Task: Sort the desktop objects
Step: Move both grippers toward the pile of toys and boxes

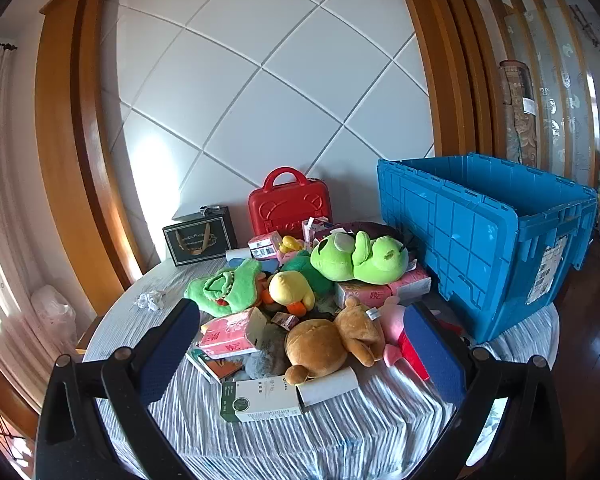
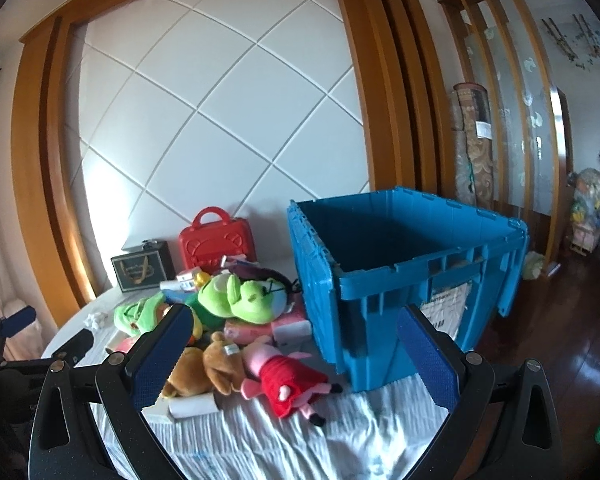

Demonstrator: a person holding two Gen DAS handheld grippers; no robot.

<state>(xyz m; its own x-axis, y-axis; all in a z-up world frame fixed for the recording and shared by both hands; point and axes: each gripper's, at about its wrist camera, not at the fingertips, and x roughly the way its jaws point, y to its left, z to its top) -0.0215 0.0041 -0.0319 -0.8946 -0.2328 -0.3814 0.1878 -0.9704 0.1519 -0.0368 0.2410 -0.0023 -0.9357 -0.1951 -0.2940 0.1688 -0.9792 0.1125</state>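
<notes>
The left tool (image 1: pixel 300 344) hangs above the near edge of the round worktop (image 1: pixel 340 432), its fingers spread wide with nothing between them. The right tool (image 2: pixel 292 344) is likewise spread and empty, and it faces the gap between the toy pile and the blue crate (image 2: pixel 400 280).

The crate stands open-topped on the right side of the worktop, its far corner close to the right rim. Bare striped cloth runs along the near edge in front of both tools, and a second clear stretch lies at the left, where only a crumpled white scrap (image 1: pixel 150 300) sits.

The toys are heaped in the middle, just left of the crate. The pink pig doll in a red dress (image 2: pixel 284 376) lies flat nearest the crate, its long axis slanting from head at far left to feet at near right. The brown bear (image 1: pixel 332 340) lies beside it. The green frog plush (image 1: pixel 356 258) rests on top of pink tissue packs (image 1: pixel 380 290), lengthwise across the pile. A white and green box (image 1: pixel 260 400) lies at the pile's near edge. A red toy case (image 1: pixel 290 204) and a dark gift box (image 1: pixel 200 238) stand upright against the wall.
</notes>
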